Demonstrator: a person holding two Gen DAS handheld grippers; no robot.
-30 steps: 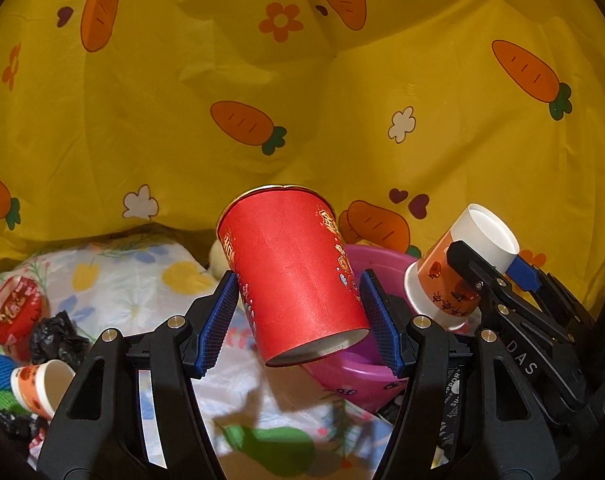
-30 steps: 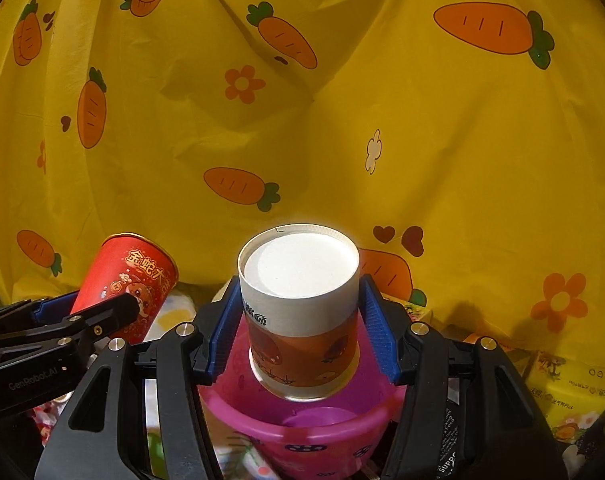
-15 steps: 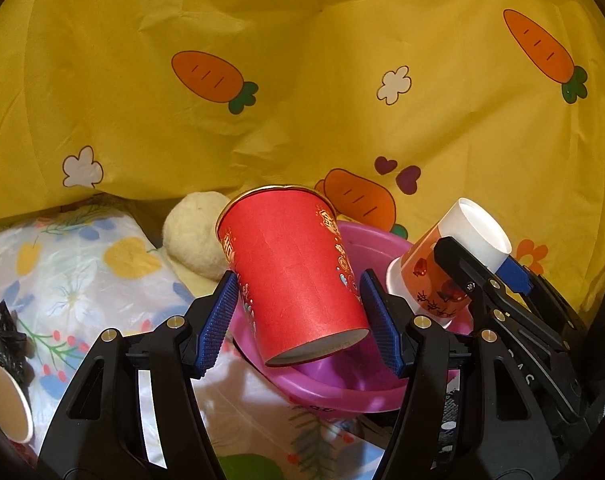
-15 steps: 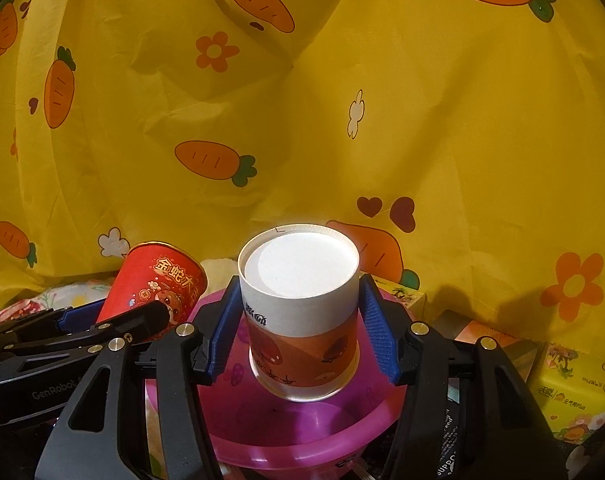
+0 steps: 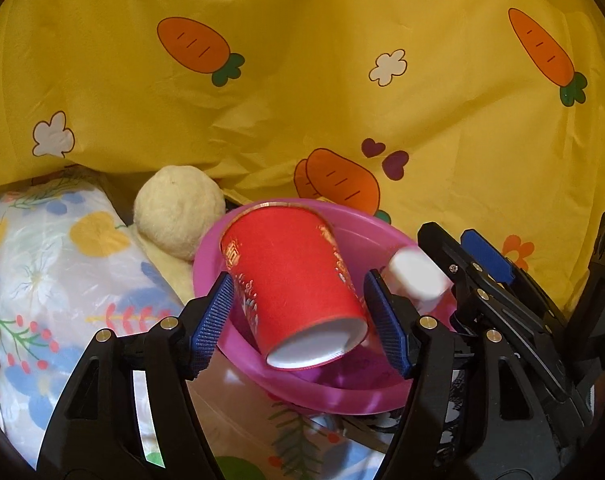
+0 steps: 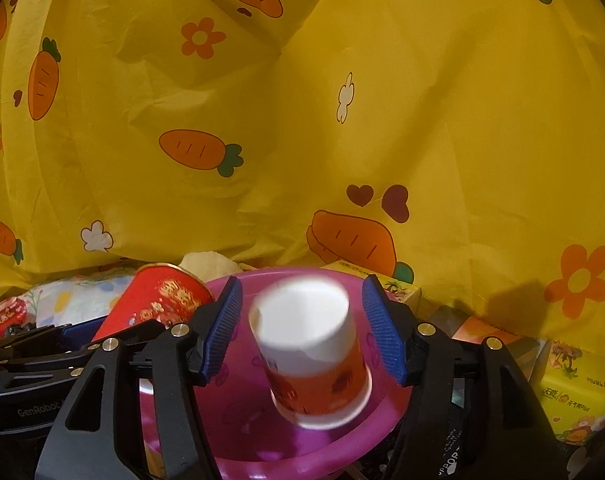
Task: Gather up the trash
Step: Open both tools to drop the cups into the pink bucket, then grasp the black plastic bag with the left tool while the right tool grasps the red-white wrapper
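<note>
Both claws have lowered over the pink basin [image 5: 230,248] and are opening: left claw [image 5: 298,320] frees the red cup [image 5: 290,280], right claw [image 6: 302,328] drops the white-orange cup [image 6: 314,356], blurred, into it. More trash may remain.

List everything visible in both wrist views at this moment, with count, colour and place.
red paper cup: 1, red with gold print, between the opening left jaws, over the basin
white-and-orange paper cup: 1, blurred, between the opening right jaws, over the basin
basin: 1, magenta, under both cups
plush toy: 1, cream, behind the basin's left edge
carrot-print cloth: 1, yellow, backdrop
floral plastic sheet: 1, white with flowers, left
tissue packs: at least 2, yellow, right
red wrapper: 1, far left
left gripper: 1, black, blue pads
right gripper: 1, black, blue pads
</note>
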